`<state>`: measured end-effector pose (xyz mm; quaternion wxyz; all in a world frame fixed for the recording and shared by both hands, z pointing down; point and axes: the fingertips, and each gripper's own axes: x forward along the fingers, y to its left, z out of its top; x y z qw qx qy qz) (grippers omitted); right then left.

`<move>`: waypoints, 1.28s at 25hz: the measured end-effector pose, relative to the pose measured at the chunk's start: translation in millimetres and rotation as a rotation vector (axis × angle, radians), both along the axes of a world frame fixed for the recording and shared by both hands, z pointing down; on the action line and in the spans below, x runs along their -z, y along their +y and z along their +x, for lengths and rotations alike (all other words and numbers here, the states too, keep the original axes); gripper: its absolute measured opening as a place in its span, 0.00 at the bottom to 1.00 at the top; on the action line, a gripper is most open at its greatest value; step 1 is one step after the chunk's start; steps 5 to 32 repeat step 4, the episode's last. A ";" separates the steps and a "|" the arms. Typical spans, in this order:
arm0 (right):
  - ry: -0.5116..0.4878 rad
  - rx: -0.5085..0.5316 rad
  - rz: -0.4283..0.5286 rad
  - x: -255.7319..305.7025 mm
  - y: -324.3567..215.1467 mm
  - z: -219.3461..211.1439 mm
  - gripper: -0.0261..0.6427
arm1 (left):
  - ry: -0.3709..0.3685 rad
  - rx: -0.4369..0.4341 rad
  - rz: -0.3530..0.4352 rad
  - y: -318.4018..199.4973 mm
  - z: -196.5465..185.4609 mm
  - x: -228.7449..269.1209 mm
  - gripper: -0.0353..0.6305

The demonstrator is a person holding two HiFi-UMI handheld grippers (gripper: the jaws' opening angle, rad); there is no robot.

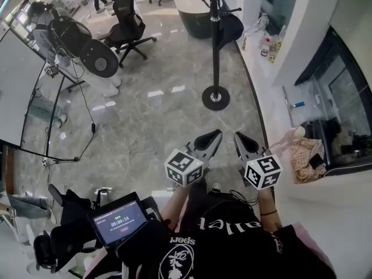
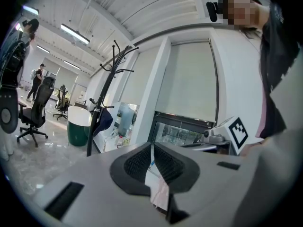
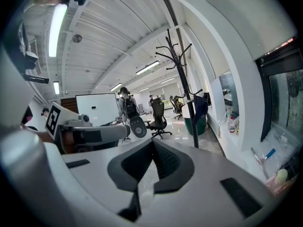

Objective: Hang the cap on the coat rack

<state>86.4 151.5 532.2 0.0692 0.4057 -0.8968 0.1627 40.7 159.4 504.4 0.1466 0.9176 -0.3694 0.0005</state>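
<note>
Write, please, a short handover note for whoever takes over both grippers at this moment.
Left gripper: jaws together, nothing between them.
Right gripper: jaws together, nothing between them.
Both are held side by side, pointing toward the coat rack, which stands on the floor ahead and well clear of them.
Cap: dark, hanging from a low hook on the rack.
Done: the cap appears to be hung, and neither gripper is touching it.
Left: nothing obvious; perhaps check that the cap sits securely on its hook.
</note>
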 end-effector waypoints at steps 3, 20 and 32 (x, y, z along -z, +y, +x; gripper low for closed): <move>-0.002 -0.003 -0.006 -6.1 -29.1 2.8 0.06 | -0.002 -0.002 -0.004 -28.9 2.0 -5.4 0.06; -0.003 -0.005 -0.007 -8.1 -38.9 3.8 0.06 | -0.003 -0.003 -0.005 -38.5 2.6 -7.1 0.06; -0.003 -0.005 -0.007 -8.1 -38.9 3.8 0.06 | -0.003 -0.003 -0.005 -38.5 2.6 -7.1 0.06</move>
